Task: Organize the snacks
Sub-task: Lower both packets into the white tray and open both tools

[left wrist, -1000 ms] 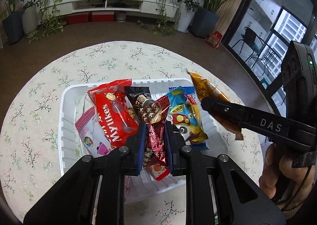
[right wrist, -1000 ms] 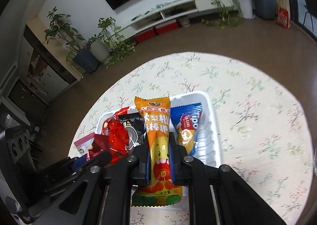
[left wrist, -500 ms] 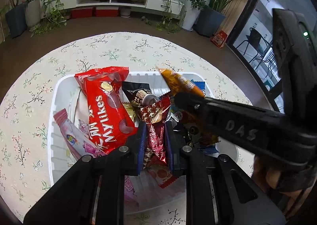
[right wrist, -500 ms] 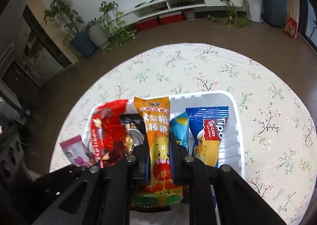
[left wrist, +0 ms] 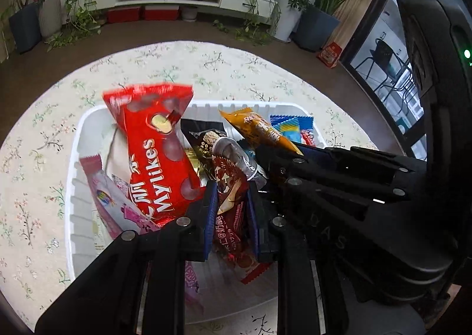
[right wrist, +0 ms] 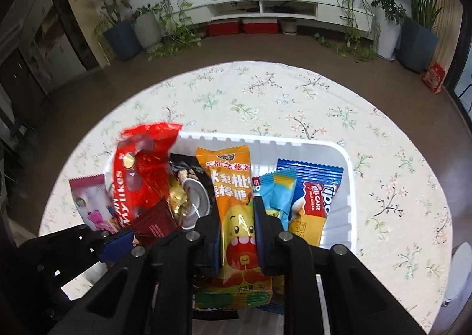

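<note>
far left of the white tray (left wrist: 77, 140) the pink wrapper (left wrist: 118, 208) lies along the tray wall, same place as 1 s ago. next to it the red mylikes bag (left wrist: 153, 155) has tipped up since then: it lay flat among the others, now its top edge is raised over the tray's far rim and blurred, so it's probably being pushed by the packets beside it. the left gripper (left wrist: 231, 217) is still clamped on the dark red chocolate wrapper (left wrist: 230, 205), low inside the tray, both pads pressing its sides. behind that sit the black packet (left wrist: 200, 140) and a silver foil piece (left wrist: 233, 152). the right gripper (right wrist: 237, 234) has swung in from the right edge to directly over the tray and stays closed on the orange lollipop packet (right wrist: 233, 187), which now stands between the black packet and the light blue wrapper (right wrist: 275, 190). the blue tipo cake pack (right wrist: 315, 196) is at the far right, against the wall. judgement: both held packets are already inside the tray outline, so the placing step looks nearly done; what's left is opening each gripper without dragging neighbours out, the tilted mylikes bag being the 1 at risk.
</note>
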